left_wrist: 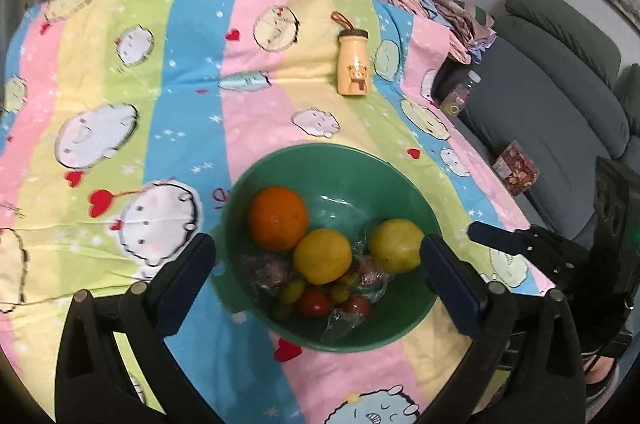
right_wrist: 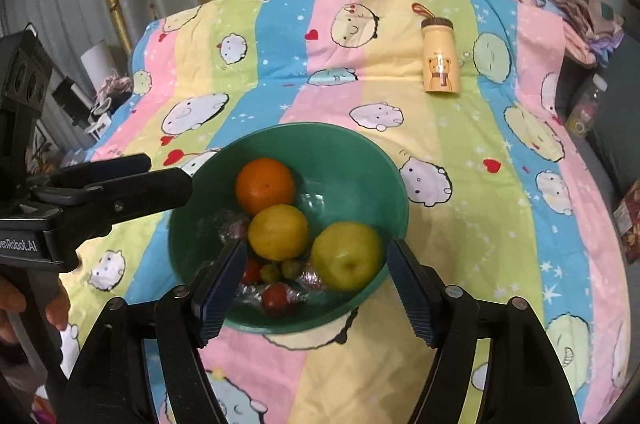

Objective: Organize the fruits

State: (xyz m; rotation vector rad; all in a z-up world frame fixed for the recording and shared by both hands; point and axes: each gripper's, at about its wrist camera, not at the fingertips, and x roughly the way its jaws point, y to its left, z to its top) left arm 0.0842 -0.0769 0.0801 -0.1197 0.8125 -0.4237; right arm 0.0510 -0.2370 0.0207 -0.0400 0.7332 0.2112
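A green bowl (left_wrist: 340,160) (right_wrist: 360,152) stands on the striped cartoon tablecloth. It holds an orange (left_wrist: 277,218) (right_wrist: 265,186), a yellow lemon-like fruit (left_wrist: 322,256) (right_wrist: 278,232), a yellow-green apple (left_wrist: 395,245) (right_wrist: 346,256), small tomatoes (left_wrist: 314,303) (right_wrist: 276,296), green grapes (left_wrist: 292,290) and clear wrappers. My left gripper (left_wrist: 316,264) is open and empty above the bowl's near side. My right gripper (right_wrist: 314,276) is open and empty, its jaws either side of the apple, above it. Each gripper shows in the other's view, the right one (left_wrist: 520,244) and the left one (right_wrist: 120,184).
A yellow bear-print bottle (left_wrist: 353,64) (right_wrist: 439,58) lies on the cloth at the back. Folded clothes (left_wrist: 440,8) lie at the table's far right corner. A grey sofa (left_wrist: 560,72) with a patterned box (left_wrist: 515,173) stands to the right. Curtains hang behind.
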